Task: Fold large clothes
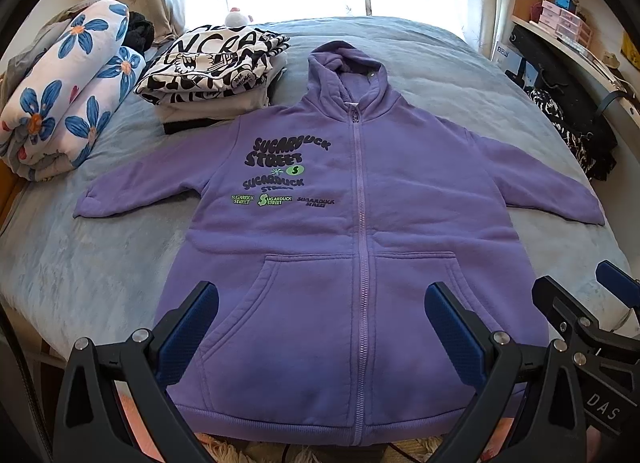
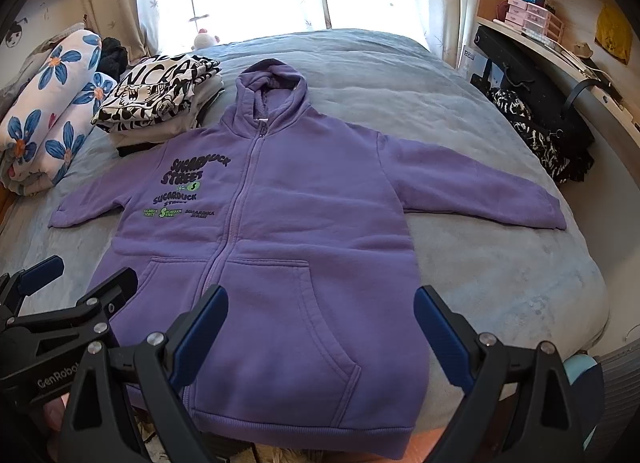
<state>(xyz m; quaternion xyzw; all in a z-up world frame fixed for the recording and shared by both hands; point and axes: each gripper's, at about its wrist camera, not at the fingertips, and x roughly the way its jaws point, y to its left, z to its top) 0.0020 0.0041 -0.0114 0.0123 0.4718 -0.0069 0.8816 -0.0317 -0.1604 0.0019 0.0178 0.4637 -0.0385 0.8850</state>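
Two piles top-left of hoodie (image 1: 360, 223), folded clothes (image 1: 212, 75), floral quilt (image 1: 68, 91)

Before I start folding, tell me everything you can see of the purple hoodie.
The purple hoodie looks like thick fleece, zipped shut, with a hood, ribbed hem, two front pockets and dark and green "Sugarduck Street" prints on one chest. It lies flat, front up, on the grey-blue bedspread, both sleeves spread outward, hood toward the window. One shoulder appears to touch the folded clothes stack. Nothing grips it.
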